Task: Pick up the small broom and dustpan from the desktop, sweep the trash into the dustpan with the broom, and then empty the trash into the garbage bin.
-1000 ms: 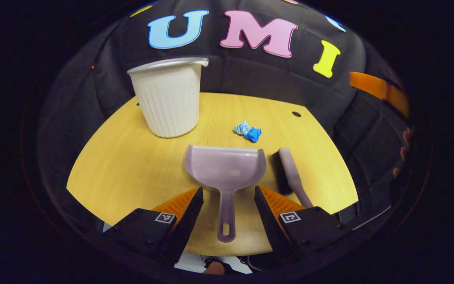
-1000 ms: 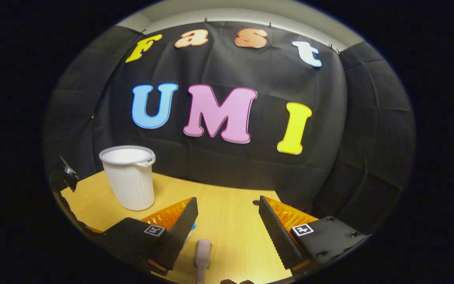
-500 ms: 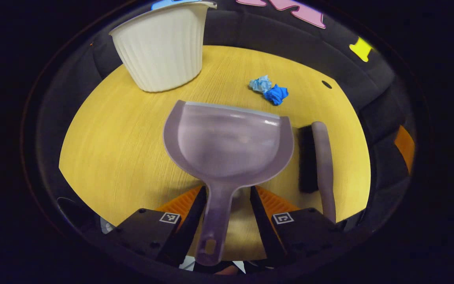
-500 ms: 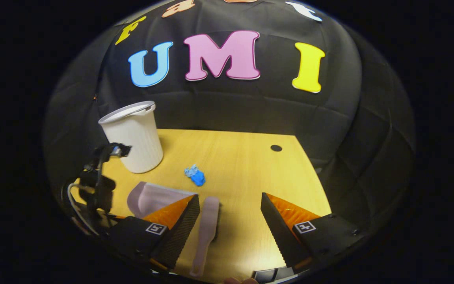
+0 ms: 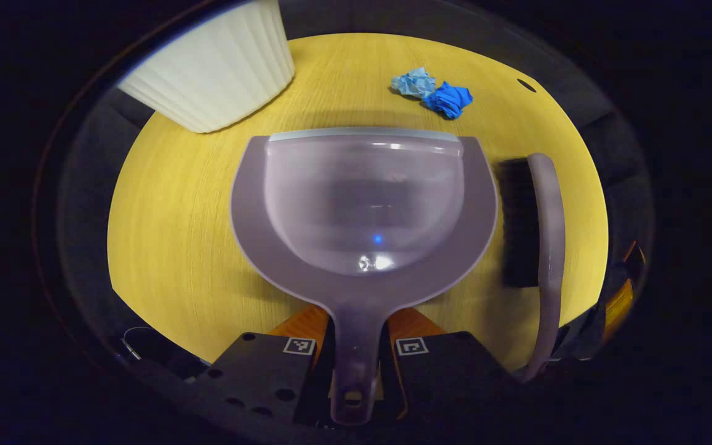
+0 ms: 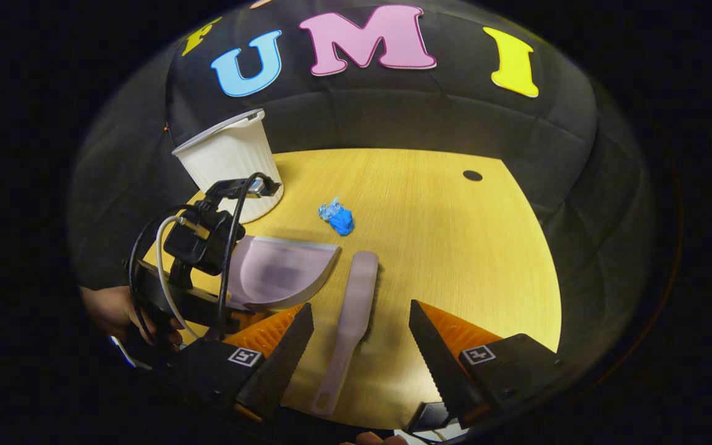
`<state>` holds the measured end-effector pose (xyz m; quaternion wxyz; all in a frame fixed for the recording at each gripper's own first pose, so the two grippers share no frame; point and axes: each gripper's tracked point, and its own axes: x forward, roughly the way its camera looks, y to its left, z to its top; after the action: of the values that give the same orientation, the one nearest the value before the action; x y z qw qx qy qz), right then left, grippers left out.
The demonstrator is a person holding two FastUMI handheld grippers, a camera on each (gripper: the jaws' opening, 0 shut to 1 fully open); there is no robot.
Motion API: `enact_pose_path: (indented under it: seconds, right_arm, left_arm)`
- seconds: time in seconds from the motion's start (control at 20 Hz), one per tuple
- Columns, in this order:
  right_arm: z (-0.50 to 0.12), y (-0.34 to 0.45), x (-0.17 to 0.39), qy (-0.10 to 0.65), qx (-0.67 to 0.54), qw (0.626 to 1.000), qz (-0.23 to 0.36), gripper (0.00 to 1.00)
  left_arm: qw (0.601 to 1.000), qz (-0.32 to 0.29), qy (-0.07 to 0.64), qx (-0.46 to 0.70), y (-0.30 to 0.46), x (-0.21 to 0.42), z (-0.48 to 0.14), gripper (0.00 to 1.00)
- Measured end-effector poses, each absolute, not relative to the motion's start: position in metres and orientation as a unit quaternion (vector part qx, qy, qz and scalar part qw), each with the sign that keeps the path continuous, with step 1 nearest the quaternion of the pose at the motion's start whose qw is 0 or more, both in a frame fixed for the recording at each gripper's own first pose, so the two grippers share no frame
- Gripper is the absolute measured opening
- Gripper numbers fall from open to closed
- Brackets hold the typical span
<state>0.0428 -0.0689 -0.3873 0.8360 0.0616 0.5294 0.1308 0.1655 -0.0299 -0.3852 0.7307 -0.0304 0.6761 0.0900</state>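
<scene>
A mauve dustpan [image 5: 362, 204] lies flat on the yellow table [image 5: 170, 222], its mouth facing two crumpled wads of trash, one pale blue [image 5: 413, 82] and one deep blue [image 5: 449, 99]. My left gripper [image 5: 358, 324] is shut on the dustpan's handle. To the right of the pan lies the small broom [image 5: 546, 235], its dark bristles turned toward the pan. In the right gripper view the broom [image 6: 356, 303] runs lengthwise between the wide-apart fingers of my right gripper [image 6: 359, 314], which is open and just above its handle. The dustpan [image 6: 282, 269] sits to its left.
A white ribbed bin [image 5: 207, 68] stands at the table's far left, also seen as the bin [image 6: 232, 164] behind the left gripper's camera and cables [image 6: 201, 244]. A hand [image 6: 109, 312] holds that gripper. A small cable hole [image 6: 472, 175] marks the far right of the table.
My left gripper moved forward and down along the dustpan handle and shut on it. My right gripper tilted down and came over the broom, staying open.
</scene>
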Motion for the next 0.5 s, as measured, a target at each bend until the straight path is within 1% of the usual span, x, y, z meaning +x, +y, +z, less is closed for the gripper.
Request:
enact_pose_path:
  seconds: [0.05, 0.1, 0.15, 0.2, 0.25, 0.3, 0.35, 0.4, 0.45, 0.5]
  right_arm:
    - [-0.392, -0.067, 0.037, 0.54, 0.059, 0.829, 0.132, 1.0]
    - [-0.394, -0.066, 0.031, 0.552, 0.06, 0.821, 0.131, 0.92]
    - [-0.397, -0.063, 0.029, 0.564, 0.065, 0.813, 0.131, 0.93]
    - [-0.398, -0.064, 0.026, 0.574, 0.068, 0.806, 0.126, 1.0]
    - [-0.4, -0.063, 0.022, 0.589, 0.073, 0.796, 0.118, 0.94]
    - [-0.405, -0.061, 0.018, 0.604, 0.079, 0.785, 0.111, 0.94]
    - [-0.411, -0.059, 0.012, 0.623, 0.081, 0.771, 0.104, 1.0]
    - [-0.417, -0.054, 0.006, 0.641, 0.086, 0.756, 0.101, 0.93]
    - [-0.425, -0.052, 0.0, 0.658, 0.084, 0.742, 0.097, 1.0]
    - [-0.431, -0.049, -0.006, 0.678, 0.085, 0.725, 0.088, 1.0]
  left_arm:
    - [0.725, 0.085, 0.683, -0.032, -0.03, 0.165, -0.387, 0.3]
    - [0.72, 0.08, 0.688, -0.035, -0.031, 0.164, -0.385, 0.31]
    - [0.719, 0.074, 0.69, -0.034, -0.03, 0.165, -0.384, 0.3]
    - [0.719, 0.07, 0.691, -0.031, -0.029, 0.164, -0.383, 0.29]
    - [0.721, 0.065, 0.689, -0.027, -0.027, 0.165, -0.383, 0.28]
    - [0.721, 0.059, 0.69, -0.026, -0.026, 0.164, -0.383, 0.29]
    - [0.725, 0.056, 0.686, -0.024, -0.025, 0.166, -0.383, 0.29]
    - [0.729, 0.05, 0.682, -0.024, -0.025, 0.166, -0.383, 0.29]
    - [0.734, 0.045, 0.677, -0.023, -0.024, 0.167, -0.383, 0.29]
    - [0.738, 0.039, 0.673, -0.025, -0.024, 0.167, -0.383, 0.29]
